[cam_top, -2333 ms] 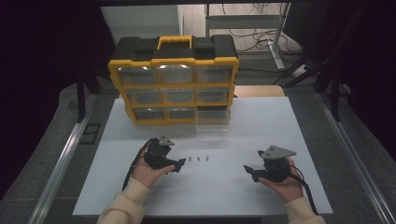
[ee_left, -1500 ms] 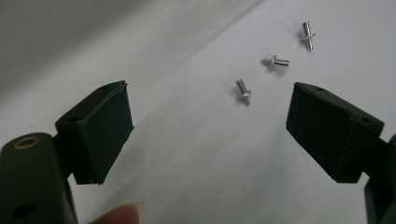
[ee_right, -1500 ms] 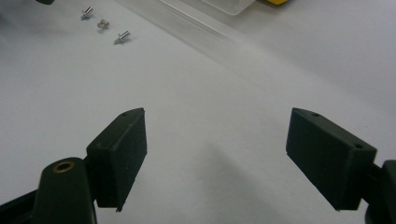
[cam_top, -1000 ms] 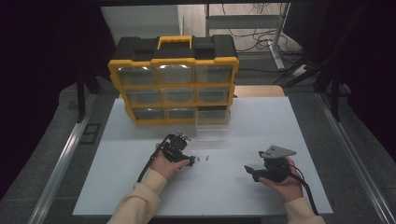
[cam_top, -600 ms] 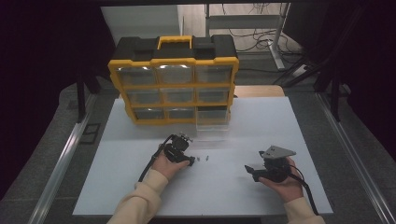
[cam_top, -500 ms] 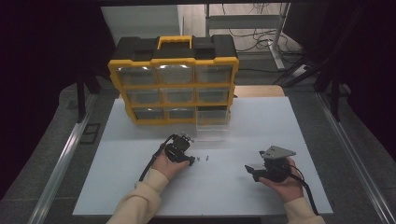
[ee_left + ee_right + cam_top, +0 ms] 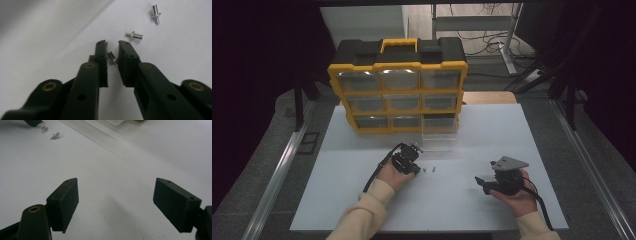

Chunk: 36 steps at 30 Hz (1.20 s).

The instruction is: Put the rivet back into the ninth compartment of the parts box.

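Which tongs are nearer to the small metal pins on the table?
Left. The left tongs are closed on one of the metal pins, with two more just beyond. The right tongs stand open, far across the white table.

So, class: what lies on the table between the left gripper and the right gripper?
In the high view, two small metal pins lie just beside the left gripper; from there to the right gripper the white table is bare.

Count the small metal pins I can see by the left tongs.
3: one pin clamped between the left tongs, two loose pins on the table beyond; others may be hidden.
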Each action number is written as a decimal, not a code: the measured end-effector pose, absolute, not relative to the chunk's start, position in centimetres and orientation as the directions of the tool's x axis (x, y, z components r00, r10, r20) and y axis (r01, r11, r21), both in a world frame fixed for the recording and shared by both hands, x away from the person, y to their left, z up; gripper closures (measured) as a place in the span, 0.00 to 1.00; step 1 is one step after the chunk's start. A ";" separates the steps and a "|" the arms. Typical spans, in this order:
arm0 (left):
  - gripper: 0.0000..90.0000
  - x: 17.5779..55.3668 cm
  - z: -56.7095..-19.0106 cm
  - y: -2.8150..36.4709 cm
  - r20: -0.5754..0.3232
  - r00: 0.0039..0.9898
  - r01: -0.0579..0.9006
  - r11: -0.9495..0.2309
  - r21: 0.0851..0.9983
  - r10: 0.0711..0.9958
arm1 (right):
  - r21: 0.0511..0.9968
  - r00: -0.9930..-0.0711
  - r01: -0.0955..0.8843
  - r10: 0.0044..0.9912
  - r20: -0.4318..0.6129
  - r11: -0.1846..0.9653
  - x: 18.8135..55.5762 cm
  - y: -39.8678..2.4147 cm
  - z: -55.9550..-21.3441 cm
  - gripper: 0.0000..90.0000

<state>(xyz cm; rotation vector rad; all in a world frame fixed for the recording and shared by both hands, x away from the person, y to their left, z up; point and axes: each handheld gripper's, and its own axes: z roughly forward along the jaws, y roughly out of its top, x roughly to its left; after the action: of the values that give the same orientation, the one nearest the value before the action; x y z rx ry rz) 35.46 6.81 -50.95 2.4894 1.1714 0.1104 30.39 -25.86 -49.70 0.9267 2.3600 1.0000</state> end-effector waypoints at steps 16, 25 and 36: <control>0.92 35.8 -50.8 7.5 -0.129 0.645 0.729 -0.556 0.398 0.753 | 0.750 -0.690 0.414 0.715 -0.113 0.517 30.3 -26.0 -49.6 0.24; 0.92 35.9 -49.3 8.6 -0.192 0.636 0.735 -0.511 0.445 0.748 | 0.746 -0.688 0.414 0.716 -0.118 0.521 30.3 -25.9 -49.6 0.24; 0.92 36.5 -46.6 9.8 -0.220 0.628 0.728 -0.462 0.507 0.747 | 0.742 -0.688 0.415 0.715 -0.123 0.527 30.4 -25.9 -49.7 0.24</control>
<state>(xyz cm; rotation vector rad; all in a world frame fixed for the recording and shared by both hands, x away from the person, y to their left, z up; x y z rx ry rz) 36.52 9.77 -46.62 2.2827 1.1514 0.0449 30.38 -25.92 -49.73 0.9263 2.3544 0.9836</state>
